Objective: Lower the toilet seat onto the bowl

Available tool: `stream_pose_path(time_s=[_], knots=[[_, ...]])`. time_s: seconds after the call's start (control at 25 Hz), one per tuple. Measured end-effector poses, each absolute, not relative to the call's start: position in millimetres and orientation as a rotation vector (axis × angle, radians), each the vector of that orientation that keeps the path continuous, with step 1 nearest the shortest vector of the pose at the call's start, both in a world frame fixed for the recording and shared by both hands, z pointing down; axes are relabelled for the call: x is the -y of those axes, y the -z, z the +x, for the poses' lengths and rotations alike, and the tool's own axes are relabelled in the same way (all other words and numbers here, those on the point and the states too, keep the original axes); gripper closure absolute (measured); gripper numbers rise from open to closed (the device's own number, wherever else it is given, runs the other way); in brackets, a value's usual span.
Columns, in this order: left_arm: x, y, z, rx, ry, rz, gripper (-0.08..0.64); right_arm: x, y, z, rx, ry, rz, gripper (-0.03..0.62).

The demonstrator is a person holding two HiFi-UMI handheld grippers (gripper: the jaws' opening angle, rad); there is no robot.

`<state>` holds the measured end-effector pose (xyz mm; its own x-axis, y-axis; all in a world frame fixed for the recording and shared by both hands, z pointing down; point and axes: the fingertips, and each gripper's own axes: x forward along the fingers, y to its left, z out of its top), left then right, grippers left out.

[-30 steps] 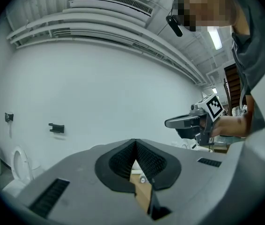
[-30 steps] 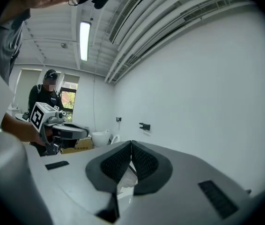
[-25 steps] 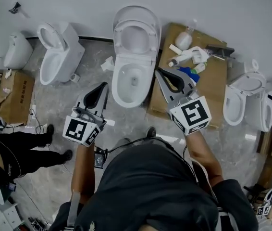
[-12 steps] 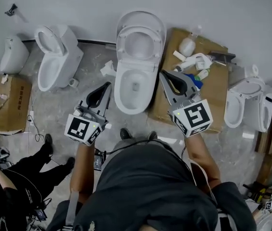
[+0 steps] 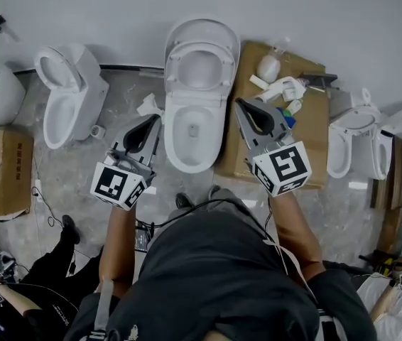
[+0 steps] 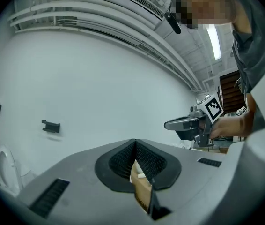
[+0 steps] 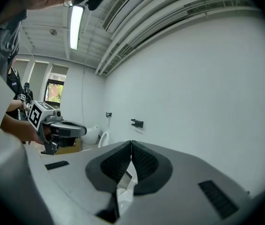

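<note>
The middle white toilet stands against the wall, with its bowl (image 5: 192, 130) open toward me. Its seat (image 5: 175, 66) is raised and leans back on the lid (image 5: 201, 25). My left gripper (image 5: 155, 118) hovers just left of the bowl's rim, shut, with nothing in it. My right gripper (image 5: 238, 103) hovers just right of the bowl over the cardboard, also shut and empty. In the left gripper view the jaws (image 6: 135, 142) meet at a point and the right gripper (image 6: 191, 123) shows across from them. The right gripper view shows the same closed jaws (image 7: 131, 143).
A second toilet (image 5: 66, 94) stands to the left and a third (image 5: 350, 144) to the right. Flattened cardboard (image 5: 307, 130) with bottles and white parts (image 5: 279, 84) lies right of the bowl. A cardboard box (image 5: 6, 169) sits far left. A person (image 5: 16, 300) crouches at lower left.
The view has slid, so the toilets sit lower and more leftward. Both grippers have edged closer to the bowl's sides and stay shut. The person at the left has dropped toward the bottom corner.
</note>
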<state>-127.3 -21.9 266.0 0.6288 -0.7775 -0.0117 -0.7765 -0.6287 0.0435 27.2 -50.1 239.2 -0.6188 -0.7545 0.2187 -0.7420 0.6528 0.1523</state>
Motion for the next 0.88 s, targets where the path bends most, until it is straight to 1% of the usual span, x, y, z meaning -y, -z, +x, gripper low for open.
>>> stream_pose_path(time_s=[0.52,0.88], knots=[[86.3,-274.8,-103.8,1.39,-0.045,2.731,0.557,125.9,-252.7,45.2,2.675,0.004,1.14,0.584],[118.2,-284.8,-82.8,1.467,-0.082,2.688,0.557,166.0,-277.3,55.0,2.713,-0.029,1.046,0.584]])
